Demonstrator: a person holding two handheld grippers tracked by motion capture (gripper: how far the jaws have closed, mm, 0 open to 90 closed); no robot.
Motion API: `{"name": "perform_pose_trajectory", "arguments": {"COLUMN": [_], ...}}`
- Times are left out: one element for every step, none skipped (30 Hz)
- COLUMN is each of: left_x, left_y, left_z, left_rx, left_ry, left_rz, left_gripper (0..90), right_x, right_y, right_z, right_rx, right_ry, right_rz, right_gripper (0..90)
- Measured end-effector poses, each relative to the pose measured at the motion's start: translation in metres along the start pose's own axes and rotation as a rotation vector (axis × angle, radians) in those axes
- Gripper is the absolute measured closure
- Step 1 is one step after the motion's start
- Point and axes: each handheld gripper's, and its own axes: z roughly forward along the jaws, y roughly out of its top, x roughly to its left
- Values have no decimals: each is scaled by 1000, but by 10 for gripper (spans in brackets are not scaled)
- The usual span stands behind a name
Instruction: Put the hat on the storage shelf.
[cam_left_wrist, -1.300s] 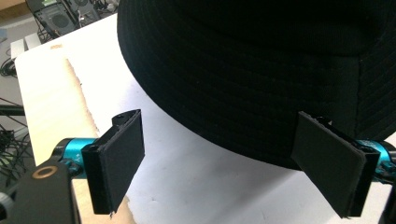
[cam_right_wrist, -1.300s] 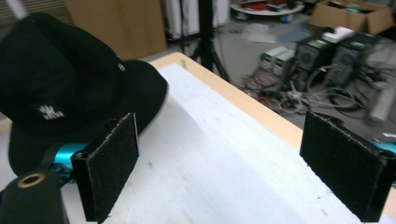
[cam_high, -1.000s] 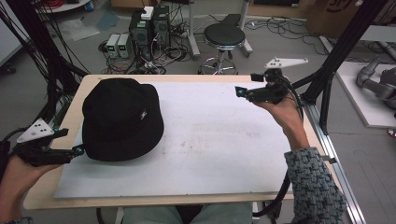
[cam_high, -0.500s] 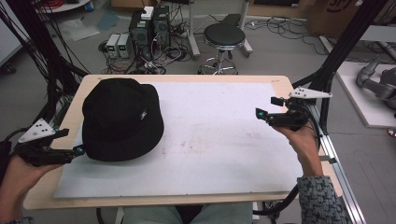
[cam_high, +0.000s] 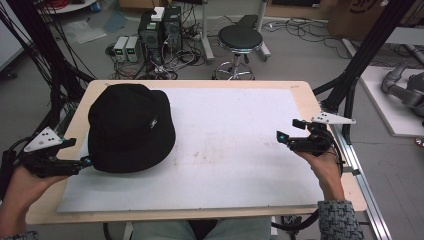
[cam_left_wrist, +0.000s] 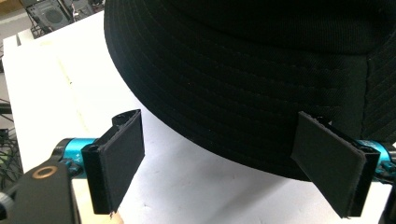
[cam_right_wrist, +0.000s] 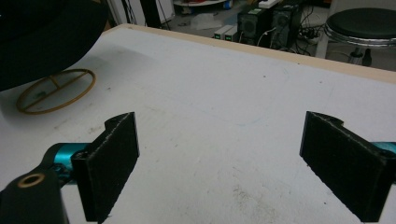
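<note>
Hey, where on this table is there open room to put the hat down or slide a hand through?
The white mat is bare from the hat across to the right tool, and along its near edge in front of the person. The back right corner is free too. It is crowded at the left: the hat covers that end, with the left tool, jaws open, at its brim.

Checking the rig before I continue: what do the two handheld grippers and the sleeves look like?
Both the left gripper and the right gripper are black with teal fittings, flat black jaw pads, and a grey three-cornered plate on top. A patterned grey sleeve covers the right forearm.
</note>
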Motion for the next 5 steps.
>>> {"name": "perform_pose_trajectory", "arguments": {"left_x": [0,0,0,0,0], "left_y": [0,0,0,0,0], "left_z": [0,0,0,-1,-1], "left_rx": [0,0,-2,-1,-3], "left_ry": [0,-1,0,0,0], "left_rz": [0,-2,-2,0,-1], "left_gripper": [178,178,178,177,177], "right_x": [0,0,0,1,1], "right_y": [0,0,0,0,0], "right_z": [0,0,0,0,0], "right_rx": [0,-1,-2,2,2], "right_ry": [0,-1,0,1,1], "right_rz": [0,0,-3,2,2], "right_gripper": [116,116,115,116,116]}}
